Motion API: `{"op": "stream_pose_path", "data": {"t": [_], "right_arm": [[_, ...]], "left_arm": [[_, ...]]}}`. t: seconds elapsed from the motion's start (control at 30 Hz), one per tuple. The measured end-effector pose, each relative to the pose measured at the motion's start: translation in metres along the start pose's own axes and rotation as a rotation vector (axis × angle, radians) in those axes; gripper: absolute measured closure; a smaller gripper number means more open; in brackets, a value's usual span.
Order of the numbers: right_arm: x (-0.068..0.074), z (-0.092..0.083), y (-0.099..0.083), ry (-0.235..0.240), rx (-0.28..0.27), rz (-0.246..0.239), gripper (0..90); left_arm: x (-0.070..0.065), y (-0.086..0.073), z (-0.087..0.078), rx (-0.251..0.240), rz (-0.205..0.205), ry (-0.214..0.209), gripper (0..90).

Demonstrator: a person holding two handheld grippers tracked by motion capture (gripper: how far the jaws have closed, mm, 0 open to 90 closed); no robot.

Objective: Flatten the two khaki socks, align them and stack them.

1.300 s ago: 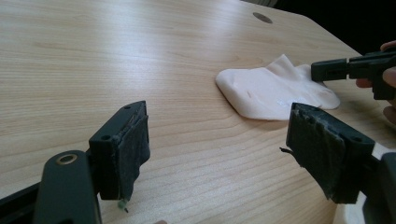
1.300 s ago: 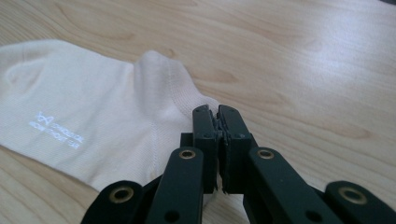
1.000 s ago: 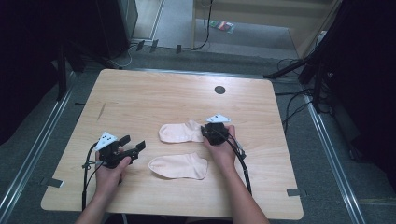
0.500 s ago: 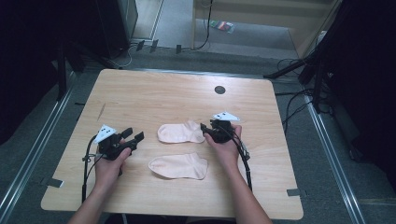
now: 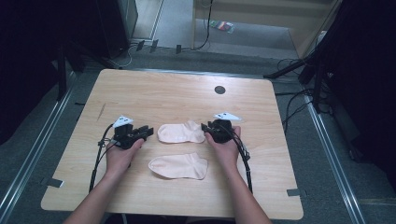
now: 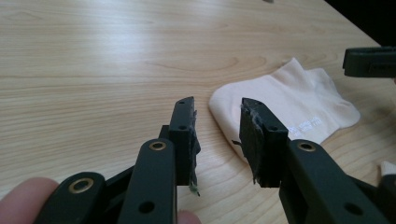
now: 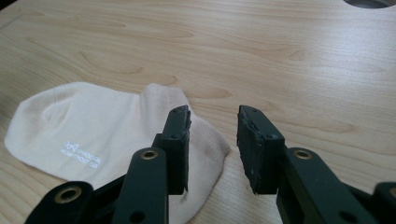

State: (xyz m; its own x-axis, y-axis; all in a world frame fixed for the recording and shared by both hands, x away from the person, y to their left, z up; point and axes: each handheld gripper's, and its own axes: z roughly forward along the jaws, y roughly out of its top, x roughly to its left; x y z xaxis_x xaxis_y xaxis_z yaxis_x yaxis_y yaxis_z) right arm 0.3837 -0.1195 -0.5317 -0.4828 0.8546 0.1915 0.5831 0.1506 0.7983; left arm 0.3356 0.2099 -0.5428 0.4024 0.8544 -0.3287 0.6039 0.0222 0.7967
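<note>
High view: two pale socks on the wooden table [image 5: 154, 88], upper sock [image 5: 181, 132] lying between left gripper [image 5: 145, 132] and right gripper [image 5: 205, 127], lower sock [image 5: 178, 166] nearer the person, apart from both.

Left gripper view: left gripper [image 6: 217, 126] jaws parted after just closing in, nothing between the pads, upper sock [image 6: 299, 109] just beyond.

Right gripper view: right gripper [image 7: 213, 133] likewise parted after closing in, nothing gripped, left jaw over the upper sock [image 7: 93, 128] edge.
</note>
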Motion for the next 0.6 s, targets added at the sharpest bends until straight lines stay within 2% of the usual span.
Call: {"op": "stream_pose_path", "data": {"t": [0.03,0.07,0.13,0.23,0.37,0.47,0.53,0.6], "right_arm": [[0.000,0.000,0.000,0.008,0.000,0.020,66.6],[0.000,0.000,0.000,0.009,0.003,0.022,67.0],[0.000,0.001,0.000,0.009,0.009,0.023,67.2],[-0.001,0.005,-0.001,-0.001,0.023,0.019,67.9],[-0.001,0.009,-0.002,-0.005,0.037,0.037,68.9],[0.000,0.012,-0.002,0.005,0.042,0.052,68.9],[0.003,0.015,-0.002,-0.002,0.054,0.037,68.9],[0.005,0.017,-0.003,-0.005,0.061,0.024,68.9]], "left_arm": [[-0.002,0.001,0.002,0.007,0.003,-0.005,67.2],[-0.006,0.002,0.006,0.026,0.021,-0.009,67.3],[-0.007,0.002,0.009,0.030,0.027,-0.011,67.4],[-0.013,0.005,0.016,0.054,0.058,-0.004,69.2],[-0.015,0.004,0.019,0.047,0.070,0.011,72.9],[-0.014,0.002,0.022,0.061,0.078,0.012,73.7],[-0.014,0.001,0.024,0.070,0.076,0.015,74.7],[-0.013,0.000,0.026,0.080,0.079,0.039,75.6]]}}
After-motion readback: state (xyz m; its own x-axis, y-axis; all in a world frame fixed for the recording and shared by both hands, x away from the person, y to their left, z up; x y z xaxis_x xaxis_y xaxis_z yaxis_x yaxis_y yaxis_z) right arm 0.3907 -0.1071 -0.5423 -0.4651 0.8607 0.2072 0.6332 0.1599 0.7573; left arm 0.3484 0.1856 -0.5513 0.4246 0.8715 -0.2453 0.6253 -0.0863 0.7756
